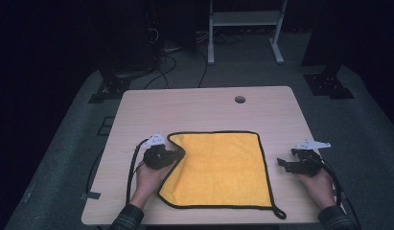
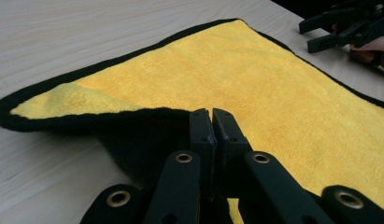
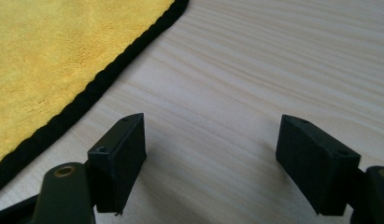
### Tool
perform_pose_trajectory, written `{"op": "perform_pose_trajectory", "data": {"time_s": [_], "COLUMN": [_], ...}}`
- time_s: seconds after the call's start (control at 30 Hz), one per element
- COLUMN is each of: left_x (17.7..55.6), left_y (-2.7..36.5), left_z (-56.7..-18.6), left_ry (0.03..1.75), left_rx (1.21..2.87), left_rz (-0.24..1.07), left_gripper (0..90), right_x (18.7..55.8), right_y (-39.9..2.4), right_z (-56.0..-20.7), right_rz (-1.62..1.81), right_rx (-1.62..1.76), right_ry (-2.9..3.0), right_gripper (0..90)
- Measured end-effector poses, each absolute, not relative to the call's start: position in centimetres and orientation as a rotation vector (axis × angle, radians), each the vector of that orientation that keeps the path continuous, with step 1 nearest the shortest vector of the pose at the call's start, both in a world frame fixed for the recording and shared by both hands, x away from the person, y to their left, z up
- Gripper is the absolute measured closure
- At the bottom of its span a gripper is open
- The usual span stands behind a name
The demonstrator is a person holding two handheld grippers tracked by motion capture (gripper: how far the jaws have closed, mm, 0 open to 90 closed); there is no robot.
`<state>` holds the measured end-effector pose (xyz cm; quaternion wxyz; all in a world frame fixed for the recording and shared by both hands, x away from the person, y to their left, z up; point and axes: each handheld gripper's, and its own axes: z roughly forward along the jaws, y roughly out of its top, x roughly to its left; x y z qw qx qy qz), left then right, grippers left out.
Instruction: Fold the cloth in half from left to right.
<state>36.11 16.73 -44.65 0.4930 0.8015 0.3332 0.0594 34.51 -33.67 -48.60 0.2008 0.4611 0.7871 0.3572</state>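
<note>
A yellow cloth [image 1: 223, 167] with black trim lies spread on the wooden table [image 1: 194, 110]. My left gripper [image 1: 180, 153] is at the cloth's left edge, shut on it. In the left gripper view the jaws [image 2: 211, 114] pinch the edge, and the cloth [image 2: 255, 79] rises off the table there in a fold with a dark shadow beneath. My right gripper [image 1: 283, 164] hovers just off the cloth's right edge, open. In the right gripper view its jaws [image 3: 210, 154] stand wide over bare wood, with the cloth's trimmed edge [image 3: 49, 60] to their left.
A round cable hole [image 1: 239, 99] sits near the table's far edge. A small black hanging loop [image 1: 280, 214] sticks out at the cloth's near right corner. Beyond the table are a white frame [image 1: 242, 28] and floor cables [image 1: 166, 62].
</note>
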Motion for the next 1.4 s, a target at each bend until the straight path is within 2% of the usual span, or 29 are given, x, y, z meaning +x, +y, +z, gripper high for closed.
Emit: {"op": "perform_pose_trajectory", "data": {"time_s": [0.3,0.47,1.4], "left_x": [36.7,37.2,38.4], "left_y": [14.8,13.3,5.8], "left_z": [-44.5,-44.4,-44.6], "left_ry": [0.775,0.747,0.633], "left_rx": [1.935,1.939,1.956], "left_rz": [0.118,0.101,-0.001], "left_gripper": [87.1,87.2,87.2], "right_x": [34.5,34.5,34.5], "right_y": [-33.7,-33.6,-33.6], "right_z": [-48.6,-48.6,-48.6], "right_rz": [0.998,0.985,0.984], "right_rx": [1.289,1.299,1.297], "right_ry": [2.199,2.205,2.205], "right_gripper": [22.7,17.5,17.5]}}
